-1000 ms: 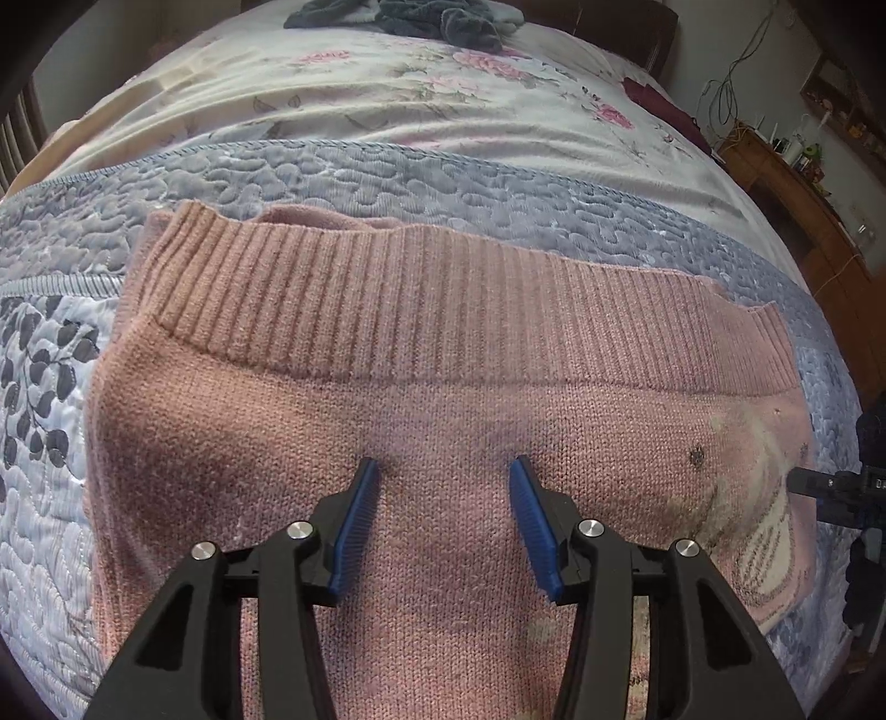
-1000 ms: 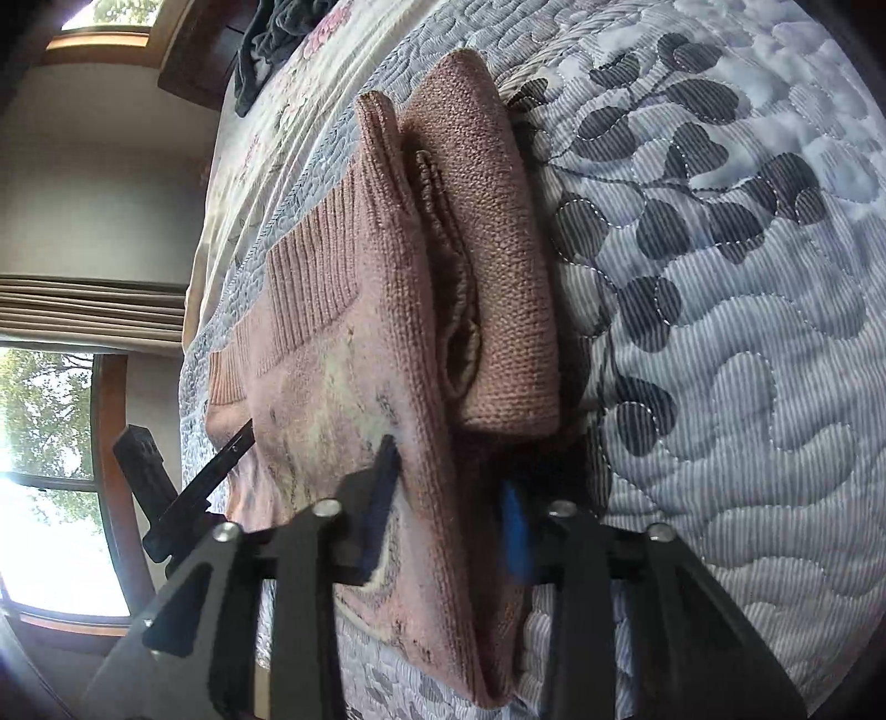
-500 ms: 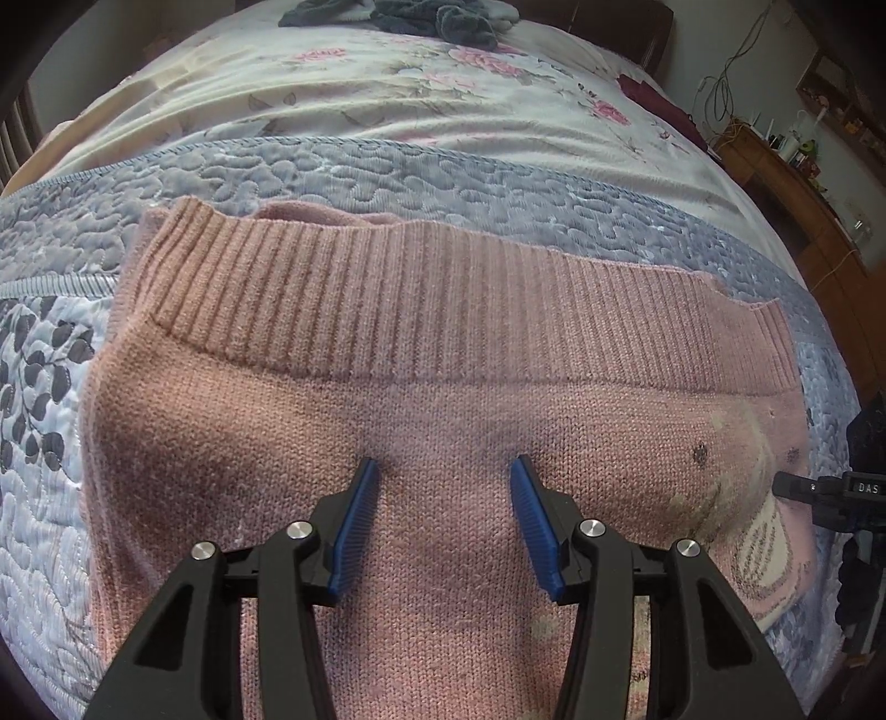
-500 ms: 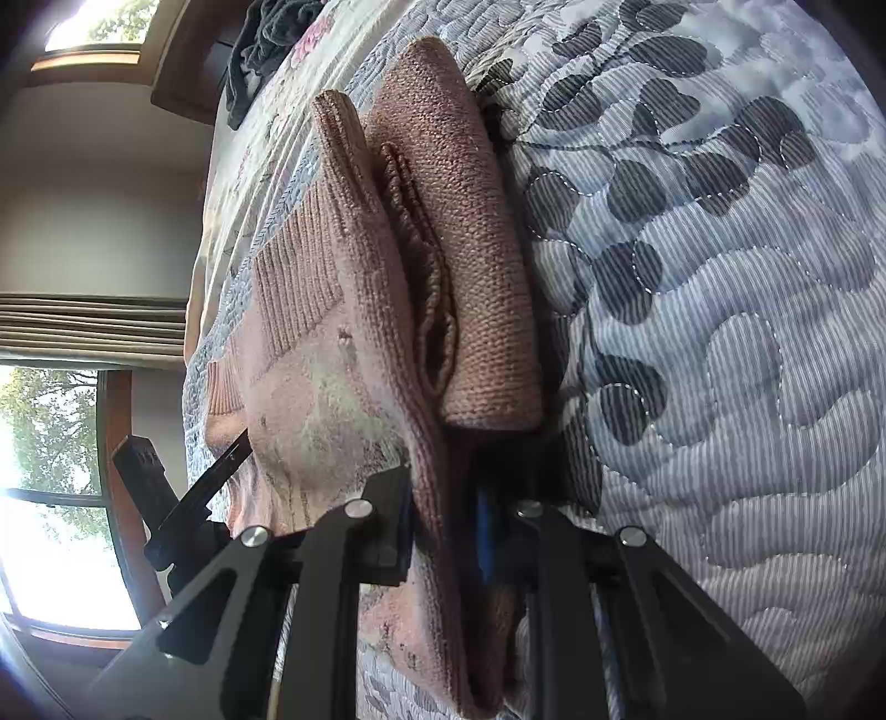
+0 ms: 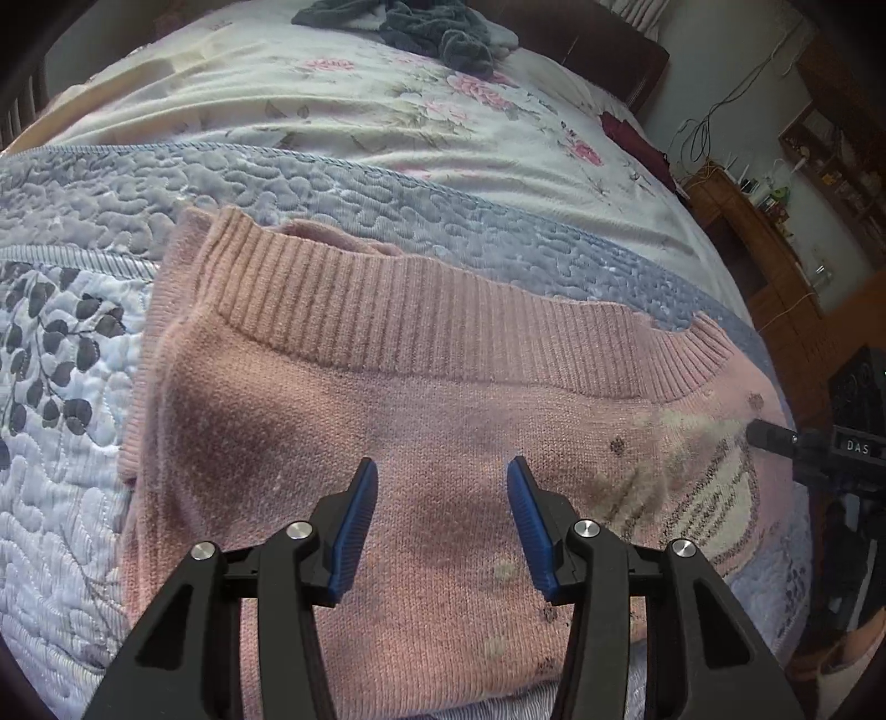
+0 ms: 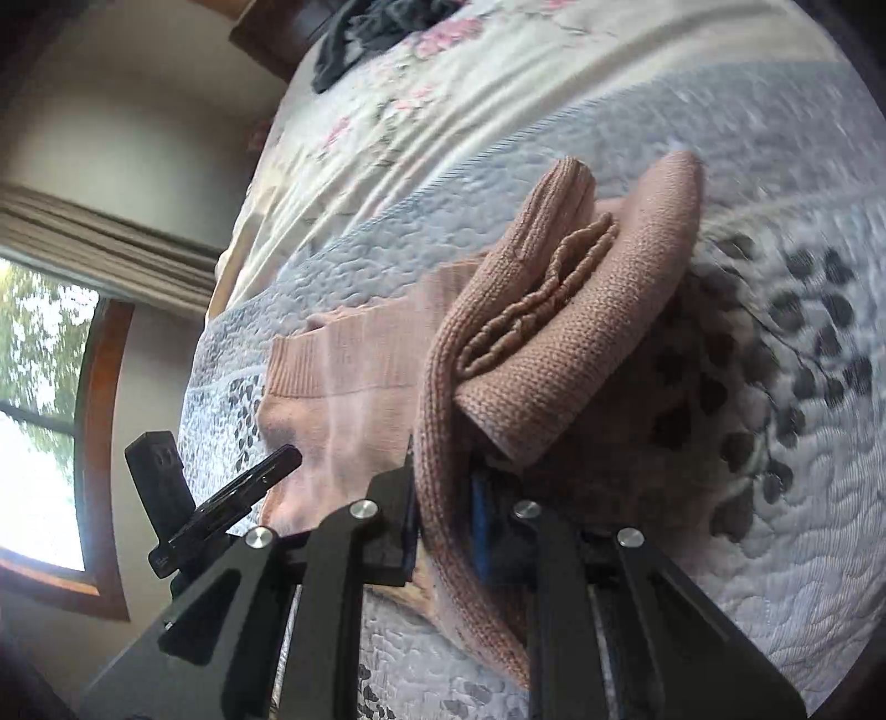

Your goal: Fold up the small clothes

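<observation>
A: Right gripper (image 6: pixel 443 531), jaws pinched on the pink sweater (image 6: pixel 443 471) edge; left gripper (image 5: pixel 437 520) wide apart, empty, above the knit.

B: Sleeve already tucked, I'd judge; final fold remains. Beyond, quilt (image 5: pixel 83 543), then dark clothes (image 5: pixel 421 27).

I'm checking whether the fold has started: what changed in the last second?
The right gripper closed from open onto the folded edge of the pink sweater and has begun lifting it, so that edge now rises off the quilt. The left gripper stayed open, hovering over the middle of the sweater, holding nothing. The rest of the sweater lies flat as before.
</observation>
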Demonstrator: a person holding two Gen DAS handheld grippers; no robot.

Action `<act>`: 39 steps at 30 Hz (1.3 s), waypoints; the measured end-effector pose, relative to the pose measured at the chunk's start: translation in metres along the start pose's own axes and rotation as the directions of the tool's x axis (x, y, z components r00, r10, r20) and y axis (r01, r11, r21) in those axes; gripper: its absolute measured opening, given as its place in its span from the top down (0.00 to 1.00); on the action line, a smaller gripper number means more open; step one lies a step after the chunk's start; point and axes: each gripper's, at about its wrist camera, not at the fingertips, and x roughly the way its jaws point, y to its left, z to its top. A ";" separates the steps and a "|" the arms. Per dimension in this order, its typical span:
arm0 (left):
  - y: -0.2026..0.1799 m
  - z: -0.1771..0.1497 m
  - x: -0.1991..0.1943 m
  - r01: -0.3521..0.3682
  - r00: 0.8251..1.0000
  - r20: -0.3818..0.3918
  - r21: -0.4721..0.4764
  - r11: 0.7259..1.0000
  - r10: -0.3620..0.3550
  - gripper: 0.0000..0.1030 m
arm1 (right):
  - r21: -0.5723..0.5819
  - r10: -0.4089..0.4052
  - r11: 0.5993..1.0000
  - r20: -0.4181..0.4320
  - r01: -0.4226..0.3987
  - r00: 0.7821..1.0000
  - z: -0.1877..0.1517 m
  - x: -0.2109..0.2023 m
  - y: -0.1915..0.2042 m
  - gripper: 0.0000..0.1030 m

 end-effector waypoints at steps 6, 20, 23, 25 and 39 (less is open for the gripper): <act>0.030 0.005 -0.024 0.081 0.996 0.039 -0.090 0.993 -0.077 0.53 | -0.218 -0.036 0.976 -0.079 0.017 0.996 -0.004 0.049 0.098 0.86; 0.068 0.012 -0.012 0.201 0.980 0.045 -0.257 0.945 -0.196 0.53 | -0.284 -0.143 0.956 -0.228 0.075 0.963 -0.040 0.156 0.121 0.68; 0.066 0.013 -0.007 0.237 0.971 0.055 -0.277 0.931 -0.231 0.53 | -0.246 -0.072 0.969 -0.267 0.004 0.961 -0.042 0.156 0.116 0.59; 0.065 0.013 -0.005 0.265 0.964 0.069 -0.291 0.919 -0.256 0.53 | -0.246 -0.039 0.969 -0.274 -0.031 0.961 -0.045 0.145 0.121 0.59; 0.030 0.020 0.024 0.293 0.954 -0.002 -0.213 0.932 -0.300 0.52 | -0.139 -0.066 0.989 -0.087 0.054 0.994 -0.042 0.054 0.045 0.55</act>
